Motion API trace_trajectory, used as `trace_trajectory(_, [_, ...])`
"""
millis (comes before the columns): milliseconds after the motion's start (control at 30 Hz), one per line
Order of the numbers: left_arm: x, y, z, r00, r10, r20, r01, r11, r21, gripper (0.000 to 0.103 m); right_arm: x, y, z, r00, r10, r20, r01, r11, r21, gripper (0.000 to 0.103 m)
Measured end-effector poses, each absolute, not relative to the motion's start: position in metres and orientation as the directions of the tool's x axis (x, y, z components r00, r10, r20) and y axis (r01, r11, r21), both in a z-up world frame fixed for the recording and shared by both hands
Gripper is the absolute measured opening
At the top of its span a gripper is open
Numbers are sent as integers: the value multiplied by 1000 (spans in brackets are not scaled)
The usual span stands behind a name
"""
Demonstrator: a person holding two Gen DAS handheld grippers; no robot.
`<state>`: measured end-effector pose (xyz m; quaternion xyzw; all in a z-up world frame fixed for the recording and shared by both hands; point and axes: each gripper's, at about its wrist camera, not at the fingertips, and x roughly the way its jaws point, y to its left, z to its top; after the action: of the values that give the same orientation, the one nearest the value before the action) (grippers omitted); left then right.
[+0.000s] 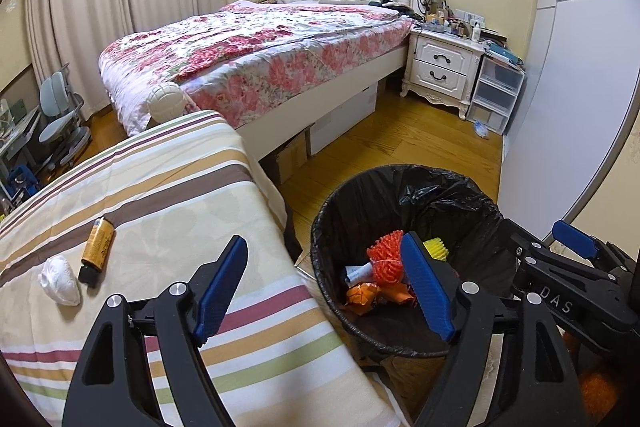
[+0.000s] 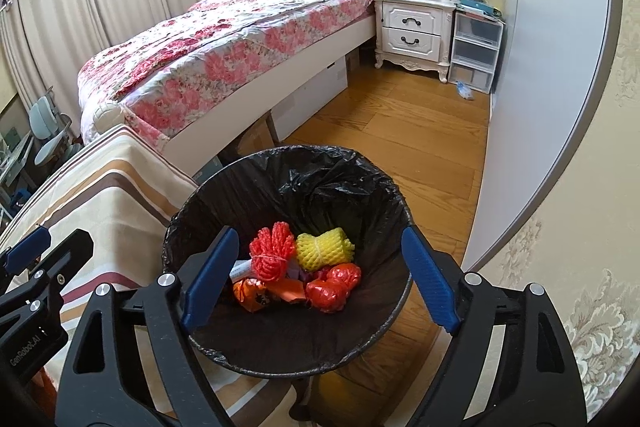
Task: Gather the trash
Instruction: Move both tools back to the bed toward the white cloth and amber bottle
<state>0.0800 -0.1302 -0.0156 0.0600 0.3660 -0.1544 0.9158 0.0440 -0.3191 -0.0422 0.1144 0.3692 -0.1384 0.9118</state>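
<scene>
Both hand-held grippers, left and right, gape empty over the lined bin; next, likely reach left for the lighter and crumpled tissue.

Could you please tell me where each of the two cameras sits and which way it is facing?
Left wrist: on the left gripper, angled down over the striped cloth and the bin's edge; its open fingers and the right gripper show.
Right wrist: on the right gripper, angled down into the bin; its open fingers and the left gripper's tip show.
Shared: bin, bed, nightstand.
</scene>
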Motion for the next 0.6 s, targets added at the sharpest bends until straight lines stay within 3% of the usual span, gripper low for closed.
trace_trajectory(600, [81,-43,-11,717,-139,-684,158,987,-35,77,63,-239,-30,709,-74,-702,184,980,82,82])
